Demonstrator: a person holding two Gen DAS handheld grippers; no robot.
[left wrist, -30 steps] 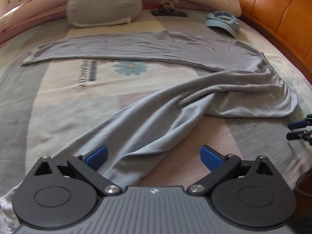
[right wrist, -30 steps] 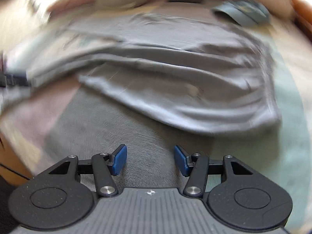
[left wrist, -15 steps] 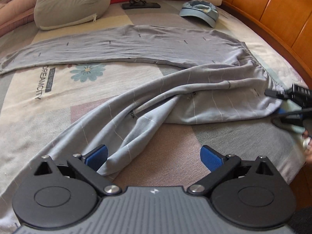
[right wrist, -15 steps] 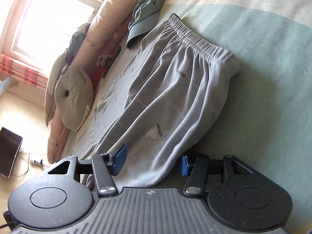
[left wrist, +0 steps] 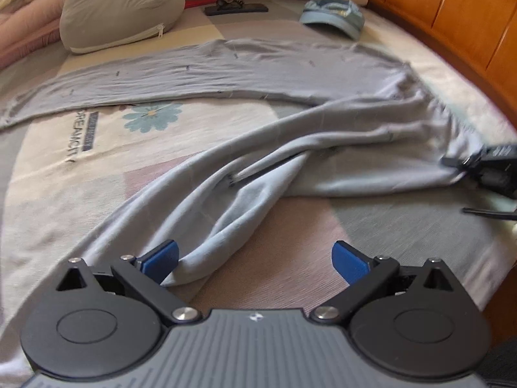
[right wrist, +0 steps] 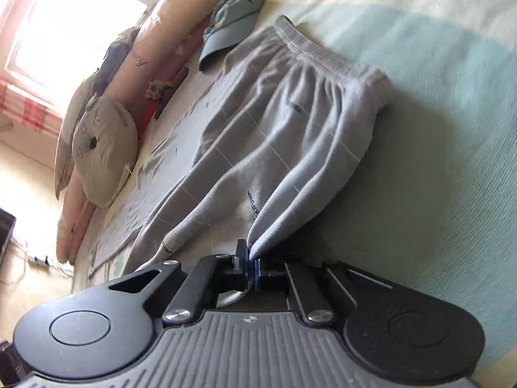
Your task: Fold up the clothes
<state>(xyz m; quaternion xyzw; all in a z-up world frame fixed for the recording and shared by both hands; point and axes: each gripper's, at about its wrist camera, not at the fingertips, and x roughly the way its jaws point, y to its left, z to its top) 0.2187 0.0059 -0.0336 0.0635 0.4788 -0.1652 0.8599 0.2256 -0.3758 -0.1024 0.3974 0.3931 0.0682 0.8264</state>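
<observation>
Grey trousers (left wrist: 290, 123) lie spread on the bed, one leg stretched flat toward the far left, the other rumpled and running down to the near edge. My left gripper (left wrist: 255, 258) is open just above that near leg, whose fabric lies against the left pad (left wrist: 161, 258). My right gripper (right wrist: 250, 263) is shut on a pinch of the trousers (right wrist: 274, 148) near the waistband's lower corner, pulling the cloth into taut folds. The same right gripper (left wrist: 491, 168) appears at the right edge of the left wrist view, at the waist end.
A grey cat pillow (left wrist: 119, 6) and a long pink bolster (right wrist: 161, 26) sit at the back. A blue cap (left wrist: 332, 16) lies beyond the waistband, with a small dark object (left wrist: 236, 3) near it. An orange wooden bed frame (left wrist: 452, 26) curves along the right.
My right gripper has closed on the trousers' waist corner, where before its pads stood apart around the cloth. The left gripper stays open, with the view shifted slightly.
</observation>
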